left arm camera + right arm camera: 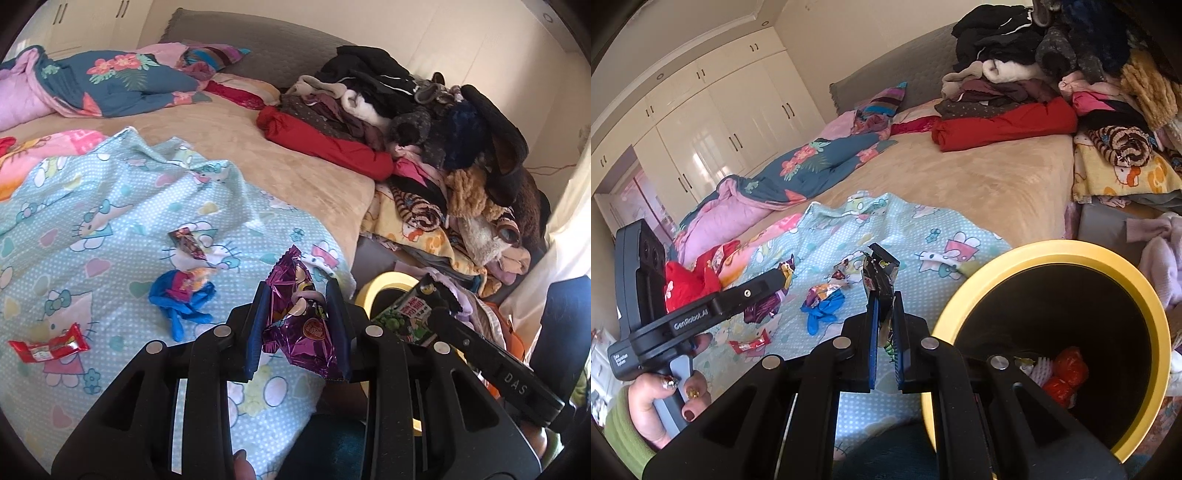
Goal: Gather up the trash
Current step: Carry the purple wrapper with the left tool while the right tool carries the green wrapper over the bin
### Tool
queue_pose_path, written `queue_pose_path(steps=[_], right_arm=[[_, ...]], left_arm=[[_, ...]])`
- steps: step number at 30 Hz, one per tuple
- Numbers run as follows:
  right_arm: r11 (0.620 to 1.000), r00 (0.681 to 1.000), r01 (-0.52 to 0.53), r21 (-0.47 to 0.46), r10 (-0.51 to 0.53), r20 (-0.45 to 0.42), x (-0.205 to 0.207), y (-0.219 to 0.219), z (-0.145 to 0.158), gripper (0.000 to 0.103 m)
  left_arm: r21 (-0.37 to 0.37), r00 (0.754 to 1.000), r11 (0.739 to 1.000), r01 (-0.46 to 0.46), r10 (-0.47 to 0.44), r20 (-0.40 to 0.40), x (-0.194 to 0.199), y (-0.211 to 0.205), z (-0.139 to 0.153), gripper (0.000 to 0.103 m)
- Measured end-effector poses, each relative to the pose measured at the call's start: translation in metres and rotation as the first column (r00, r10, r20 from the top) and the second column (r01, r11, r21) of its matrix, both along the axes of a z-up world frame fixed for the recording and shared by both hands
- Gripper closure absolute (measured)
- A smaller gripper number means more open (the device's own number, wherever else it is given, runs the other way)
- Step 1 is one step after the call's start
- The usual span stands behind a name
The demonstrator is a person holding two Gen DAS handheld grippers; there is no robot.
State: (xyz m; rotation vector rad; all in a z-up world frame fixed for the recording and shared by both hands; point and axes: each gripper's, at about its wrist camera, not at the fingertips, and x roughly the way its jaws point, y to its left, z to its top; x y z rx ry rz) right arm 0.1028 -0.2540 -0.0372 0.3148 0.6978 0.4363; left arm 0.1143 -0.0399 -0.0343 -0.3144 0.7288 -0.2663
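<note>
Left wrist view: left gripper (301, 314) pinches a purple wrapper (299, 325), right gripper (886, 325) pinches a green wrapper (882, 280), bin (1052, 254) at its three o'clock.

Bed (236, 147), beige cover. Light-blue cartoon sheet (110, 229) bears a red wrapper (50, 347), blue glove (181, 306). Clothes pile (406, 122) far side.

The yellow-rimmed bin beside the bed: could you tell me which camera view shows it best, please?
The right wrist view: the yellow-rimmed bin shows its whole round rim, dark inside and red trash at the bottom. The left wrist view gives only an arc of its rim, mostly hidden behind the right gripper and its green packet.
</note>
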Motion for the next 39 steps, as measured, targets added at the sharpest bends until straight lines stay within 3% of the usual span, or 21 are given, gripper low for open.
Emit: queue_pose_path(steps=[39], right_arm=[[0.986, 0.987, 0.162, 0.043, -0.161, -0.021, -0.001, -0.078, -0.006, 0.096]], left_arm=[[0.040, 0.985, 0.984, 0.173, -0.174, 0.013, -0.018, -0.075, -0.004, 0.079]])
